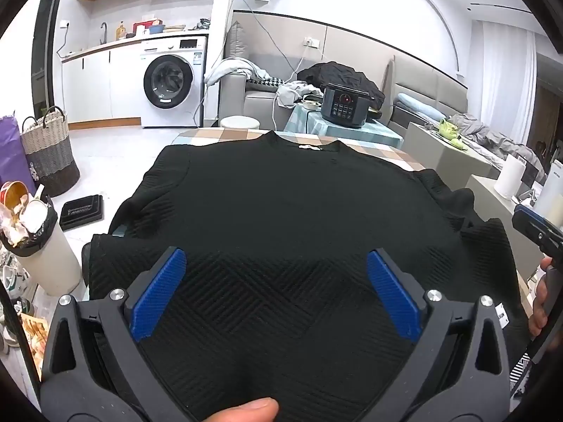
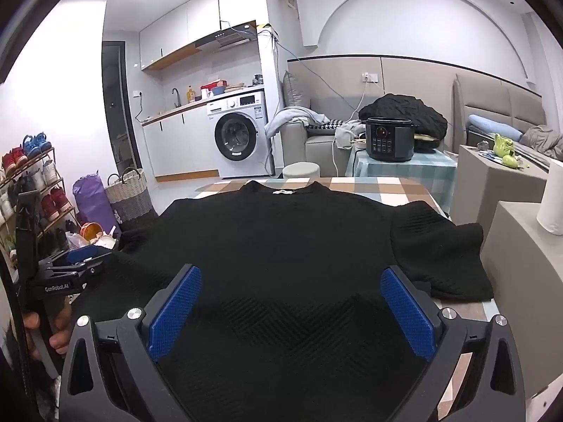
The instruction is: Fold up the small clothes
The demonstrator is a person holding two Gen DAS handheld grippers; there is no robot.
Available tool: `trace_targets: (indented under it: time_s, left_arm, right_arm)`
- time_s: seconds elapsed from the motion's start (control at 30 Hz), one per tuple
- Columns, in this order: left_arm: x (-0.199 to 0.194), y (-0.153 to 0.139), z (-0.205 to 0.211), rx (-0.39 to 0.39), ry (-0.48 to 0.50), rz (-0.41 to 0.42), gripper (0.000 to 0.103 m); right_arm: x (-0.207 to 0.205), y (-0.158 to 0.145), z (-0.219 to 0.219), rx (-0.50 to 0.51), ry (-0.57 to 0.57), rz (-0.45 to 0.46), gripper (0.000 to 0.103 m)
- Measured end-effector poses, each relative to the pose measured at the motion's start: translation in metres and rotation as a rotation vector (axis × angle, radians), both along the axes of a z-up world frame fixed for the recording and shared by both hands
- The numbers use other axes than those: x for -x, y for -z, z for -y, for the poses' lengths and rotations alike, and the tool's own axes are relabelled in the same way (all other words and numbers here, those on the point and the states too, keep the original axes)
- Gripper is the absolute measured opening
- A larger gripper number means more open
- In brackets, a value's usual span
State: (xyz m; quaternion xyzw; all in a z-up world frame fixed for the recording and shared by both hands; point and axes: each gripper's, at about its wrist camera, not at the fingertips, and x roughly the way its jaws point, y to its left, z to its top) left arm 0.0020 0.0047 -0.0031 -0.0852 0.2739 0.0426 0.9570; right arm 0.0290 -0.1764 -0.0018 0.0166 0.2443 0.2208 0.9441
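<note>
A black short-sleeved knitted top (image 1: 281,211) lies spread flat on the checked tablecloth (image 1: 225,135), neck and white label at the far side, hem toward me. My left gripper (image 1: 276,263) hovers open above the lower part of the top, blue pads wide apart with nothing between them. My right gripper (image 2: 291,281) is likewise open over the top (image 2: 274,239) near its hem. The right sleeve (image 2: 440,256) lies flat on the table. Each gripper shows at the edge of the other's view: the right one (image 1: 538,232), the left one (image 2: 75,263).
A rice cooker (image 1: 346,105) stands on a small table beyond. A full waste bin (image 1: 38,242) and a woven basket (image 1: 51,151) stand on the floor at left. A paper roll (image 2: 554,200) sits on a grey ledge at right. A shoe rack (image 2: 31,183) is far left.
</note>
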Motion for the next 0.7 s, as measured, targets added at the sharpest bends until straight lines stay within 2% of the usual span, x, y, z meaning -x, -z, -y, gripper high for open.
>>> trace_targets:
  time_s: [0.7]
  left_arm:
    - [-0.0029,0.0021,-0.0005,-0.006,-0.013,-0.002,0.102]
  right_arm:
    - [-0.0029,-0.0031,-0.0078,0.019,-0.012,0.024,0.103]
